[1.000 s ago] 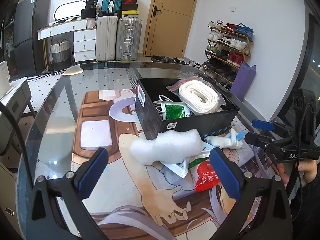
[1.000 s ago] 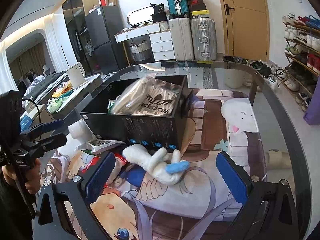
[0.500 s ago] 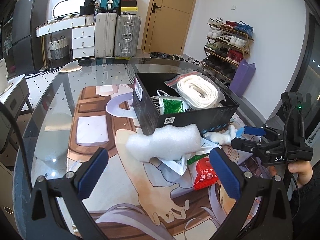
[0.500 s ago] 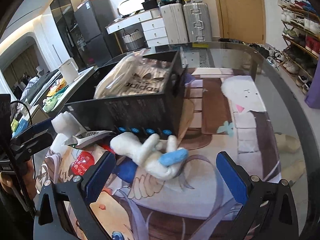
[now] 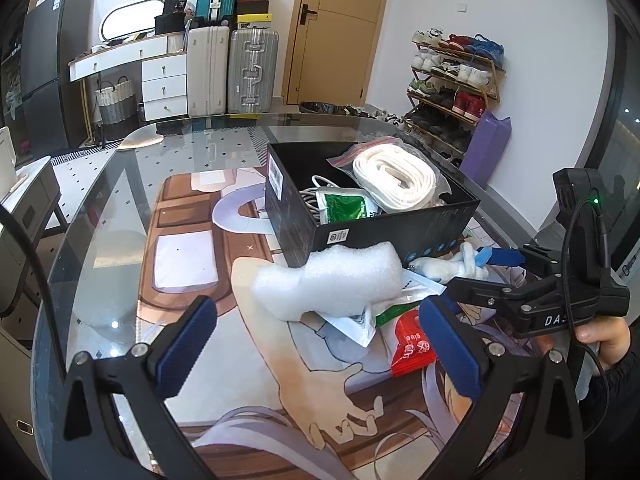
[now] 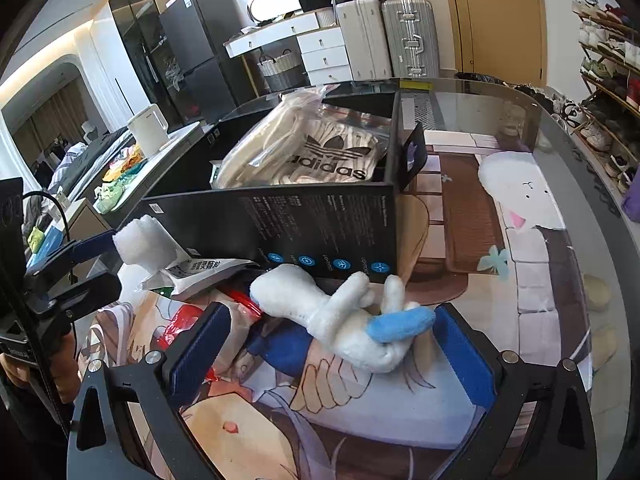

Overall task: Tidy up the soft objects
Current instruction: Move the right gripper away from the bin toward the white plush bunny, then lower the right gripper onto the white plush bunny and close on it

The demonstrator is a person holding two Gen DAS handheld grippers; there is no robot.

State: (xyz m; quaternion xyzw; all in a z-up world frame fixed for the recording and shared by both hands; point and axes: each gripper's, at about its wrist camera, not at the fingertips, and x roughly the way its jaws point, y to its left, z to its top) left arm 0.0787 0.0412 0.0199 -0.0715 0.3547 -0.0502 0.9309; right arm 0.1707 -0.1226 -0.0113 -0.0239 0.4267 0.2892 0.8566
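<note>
Plush toy (image 6: pixel 352 320) lies just in front of black box (image 6: pixel 320 228) w/ right gripper (image 6: pixel 332 354) jaws released either side: centre on body, clench gently, lift clear of box wall; left gripper (image 5: pixel 316 344) jaws also released, near foam (image 5: pixel 332 280).

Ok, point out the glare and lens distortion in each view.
Left wrist view: fisheye bends the tan door and blacks the corners; a glare spot sits on the round glass table. Right wrist view: same bowing; sheen on the clear Adidas bag.
</note>
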